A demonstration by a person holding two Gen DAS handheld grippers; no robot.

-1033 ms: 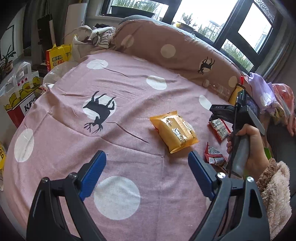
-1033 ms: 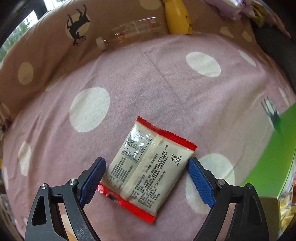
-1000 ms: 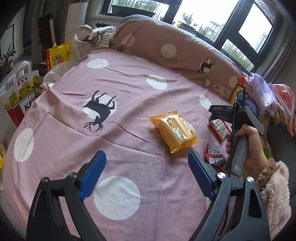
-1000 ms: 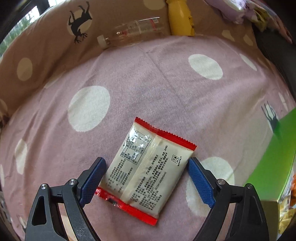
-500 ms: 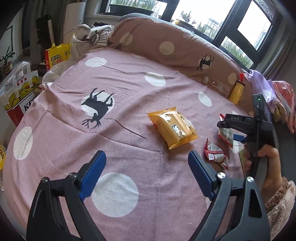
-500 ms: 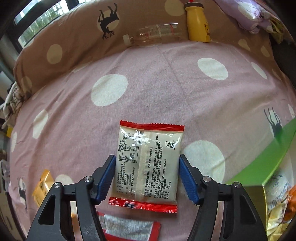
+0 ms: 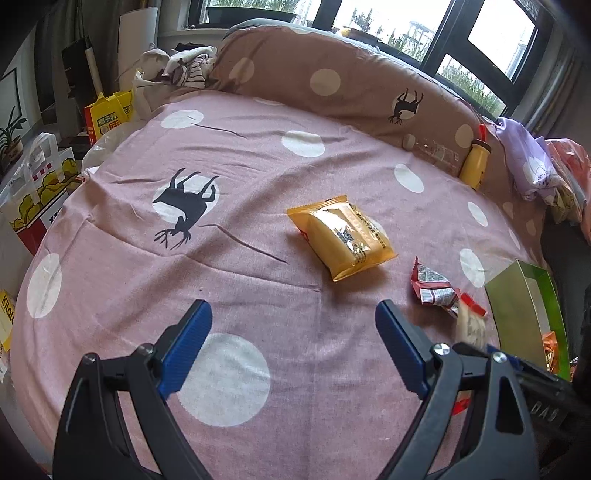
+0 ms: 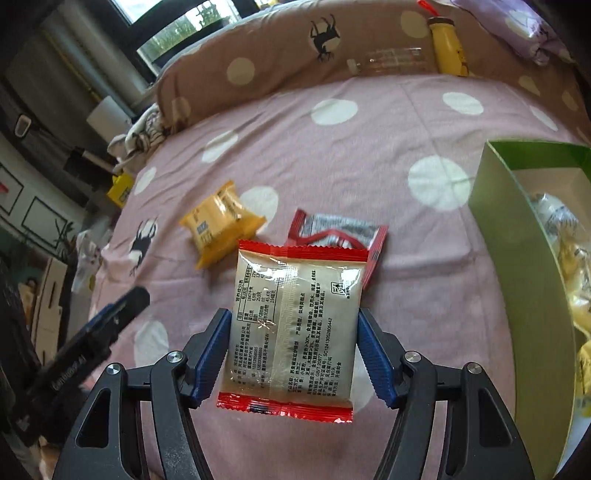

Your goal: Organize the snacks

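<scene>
Gripping a red-edged beige snack packet (image 8: pixel 291 328) by its sides, the right gripper (image 8: pixel 293 354) has it lifted above the pink polka-dot bedspread (image 8: pixel 332 155). A crumpled red wrapper (image 8: pixel 338 230) lies just behind it, and an orange snack pack (image 8: pixel 219 221) sits at 10 o'clock. The green box (image 8: pixel 517 258) holding more snacks is at 3 o'clock. The left gripper (image 7: pixel 293 350) hovers with fingers wide, nothing between them. A yellow bottle (image 8: pixel 448 51) stands against the far cushion.

Daylight from windows (image 7: pixel 487 22) behind the bed (image 7: pixel 258 166), soft and even, faint shadows. Panes blown out white. Heavy fisheye bending, dark corners in both views. Glare on orange packet (image 7: pixel 341 236) and white packet (image 8: pixel 293 325). Motion blur in right view background; left view mostly sharp.
</scene>
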